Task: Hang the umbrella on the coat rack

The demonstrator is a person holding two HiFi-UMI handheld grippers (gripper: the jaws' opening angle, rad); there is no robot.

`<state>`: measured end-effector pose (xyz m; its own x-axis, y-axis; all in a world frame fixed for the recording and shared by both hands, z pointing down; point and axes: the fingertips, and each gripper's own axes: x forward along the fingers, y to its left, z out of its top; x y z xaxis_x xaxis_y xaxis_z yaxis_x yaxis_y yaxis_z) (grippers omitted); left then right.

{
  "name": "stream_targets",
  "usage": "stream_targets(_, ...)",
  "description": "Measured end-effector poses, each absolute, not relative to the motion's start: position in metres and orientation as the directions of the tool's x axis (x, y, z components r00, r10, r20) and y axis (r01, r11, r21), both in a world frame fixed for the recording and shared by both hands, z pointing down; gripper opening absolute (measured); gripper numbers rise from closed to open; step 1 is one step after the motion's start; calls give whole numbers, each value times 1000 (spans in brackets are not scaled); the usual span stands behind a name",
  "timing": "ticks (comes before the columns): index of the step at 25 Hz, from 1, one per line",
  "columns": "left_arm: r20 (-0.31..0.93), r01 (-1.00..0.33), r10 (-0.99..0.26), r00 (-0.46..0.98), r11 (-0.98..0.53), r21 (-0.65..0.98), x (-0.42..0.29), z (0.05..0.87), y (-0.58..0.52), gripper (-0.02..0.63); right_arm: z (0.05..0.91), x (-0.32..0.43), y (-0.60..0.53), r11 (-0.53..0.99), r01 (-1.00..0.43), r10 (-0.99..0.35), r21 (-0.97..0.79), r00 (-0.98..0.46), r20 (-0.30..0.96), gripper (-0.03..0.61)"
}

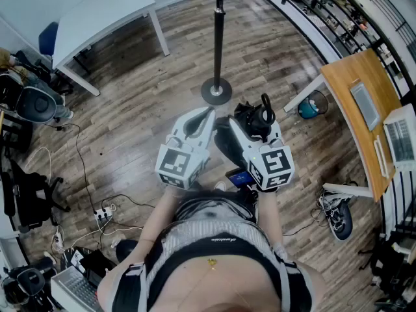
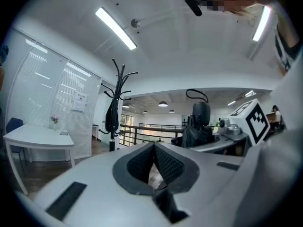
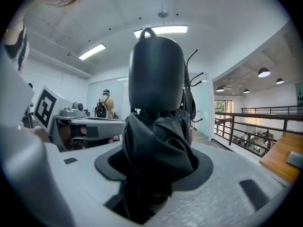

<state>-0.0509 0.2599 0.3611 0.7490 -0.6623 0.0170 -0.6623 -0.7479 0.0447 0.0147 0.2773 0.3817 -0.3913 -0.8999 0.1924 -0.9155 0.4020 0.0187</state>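
Observation:
A black folded umbrella (image 1: pixel 255 117) with a rounded handle (image 3: pixel 156 74) and a thin wrist loop stands between the jaws of my right gripper (image 1: pixel 251 127), which is shut on its bunched fabric (image 3: pixel 158 141). My left gripper (image 1: pixel 207 113) sits just left of it, jaws shut with nothing between them (image 2: pixel 154 162). The black coat rack (image 1: pixel 218 38) stands straight ahead on a round base (image 1: pixel 216 91), a short way beyond both grippers. In the left gripper view the coat rack (image 2: pixel 114 108) has a dark item hanging on it. In the right gripper view its hooks (image 3: pixel 193 91) peek out behind the umbrella.
A white table (image 1: pixel 104 18) stands at the far left and a wooden desk (image 1: pixel 364 103) with a laptop at the right. Office chairs (image 1: pixel 29 103) and a power strip (image 1: pixel 101 212) with cables crowd the left floor. Shoes (image 1: pixel 338 216) lie at the right. A railing (image 3: pixel 255 126) runs beyond the rack.

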Motion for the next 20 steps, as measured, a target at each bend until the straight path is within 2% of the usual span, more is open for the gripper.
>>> stream_targets(7,60,-663,-661,748,-745,73,-53,364,263,7,382,15,279,397,-918,-903,-1,-390,181,232)
stream_targets(20,67,-658,-655,753,-748,88,-36,371,280,9,385,24,295,430,-903,-884,-9,-423,202,236)
